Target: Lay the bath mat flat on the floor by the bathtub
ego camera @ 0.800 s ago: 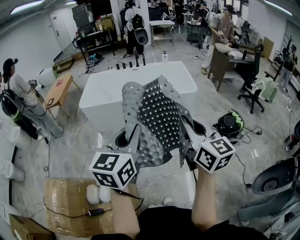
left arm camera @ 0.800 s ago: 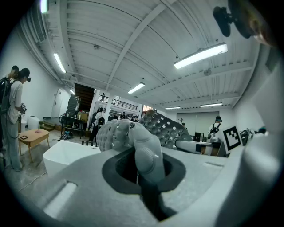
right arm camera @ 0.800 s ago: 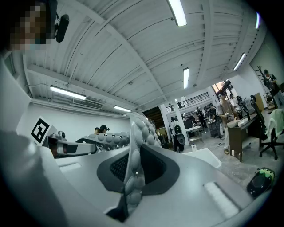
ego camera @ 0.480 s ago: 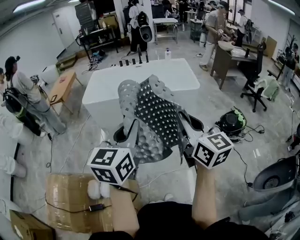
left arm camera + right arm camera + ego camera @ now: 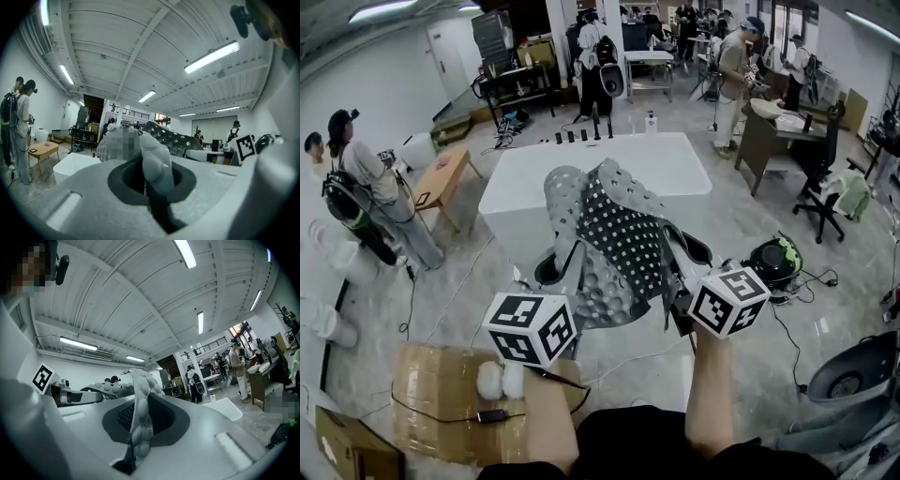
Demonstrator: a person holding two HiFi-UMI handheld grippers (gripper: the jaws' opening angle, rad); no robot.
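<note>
The person is holding the grey bath mat [image 5: 614,234] up off the ground with both tools, and the white bathtub [image 5: 675,164] is standing just beyond it. The left gripper [image 5: 569,267] is pinching the mat's left edge, with its jaws pressing on the bumpy rubber. The right gripper [image 5: 673,258] is clamping the right edge the same way. The mat is sagging and buckling between them, clear of the marble floor [image 5: 750,216]. A cardboard box [image 5: 441,394] is sitting at the person's left
</note>
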